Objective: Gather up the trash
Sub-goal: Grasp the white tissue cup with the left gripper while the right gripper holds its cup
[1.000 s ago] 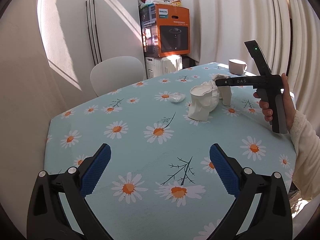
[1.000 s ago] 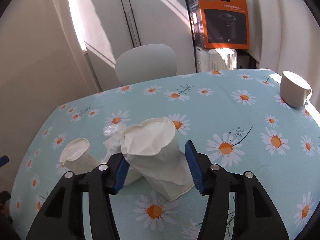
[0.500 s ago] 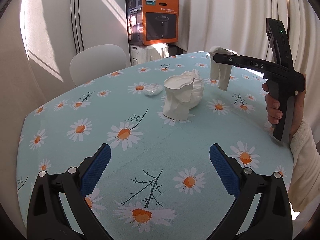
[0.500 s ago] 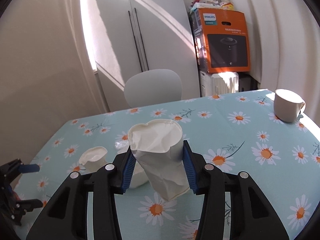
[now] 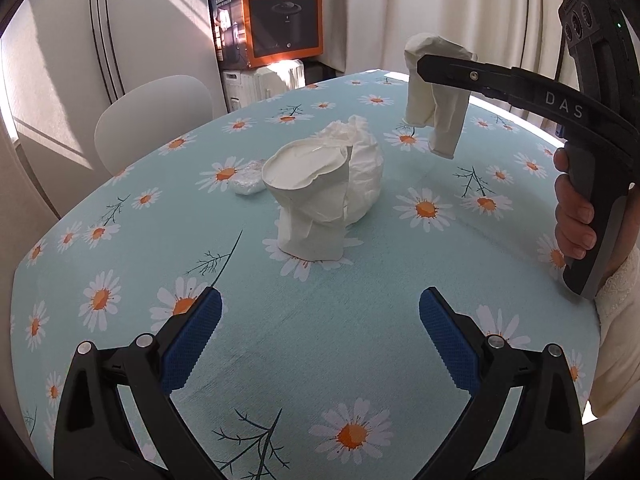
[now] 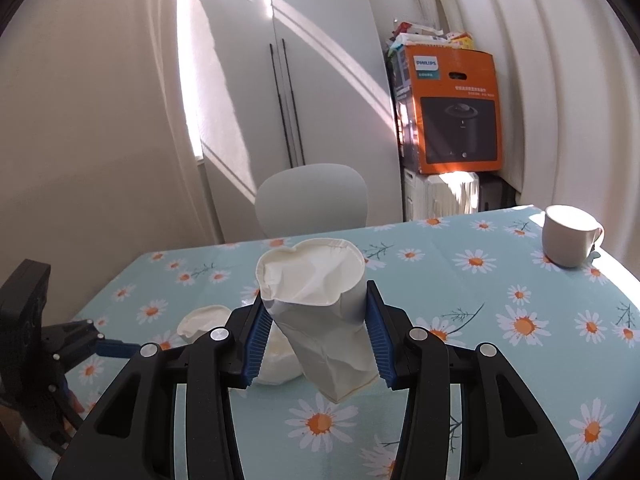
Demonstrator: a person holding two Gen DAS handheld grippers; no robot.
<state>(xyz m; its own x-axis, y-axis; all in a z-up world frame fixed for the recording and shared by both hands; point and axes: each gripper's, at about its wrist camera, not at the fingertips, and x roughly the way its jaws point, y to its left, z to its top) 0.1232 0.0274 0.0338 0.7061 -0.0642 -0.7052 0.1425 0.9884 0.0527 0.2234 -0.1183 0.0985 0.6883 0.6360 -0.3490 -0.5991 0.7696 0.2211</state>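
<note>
My right gripper [image 6: 316, 332] is shut on a crumpled white paper cup [image 6: 320, 312], squeezed between the blue pads and held upright, clear of the daisy tablecloth [image 6: 500, 300]. The left wrist view shows the same cup [image 5: 434, 96] hanging from the right gripper [image 5: 424, 68] at the upper right. A second crumpled paper cup [image 5: 312, 208] stands mid-table with a wad of white paper [image 5: 366, 168] touching its back. A small clear plastic scrap [image 5: 248, 180] lies just left of them. My left gripper [image 5: 320, 312] is open above the cloth, short of that cup, with nothing between its pads.
A beige mug [image 6: 570, 236] stands near the table's far right edge. A white chair [image 6: 312, 200] is pushed in at the far side, with an orange box [image 6: 456, 116] on a stack behind it. A person's hand [image 5: 576, 216] grips the right tool's handle.
The right gripper closed on the paper cup and lifted it off the table. The left gripper moved in closer to the second cup and the paper wad.
</note>
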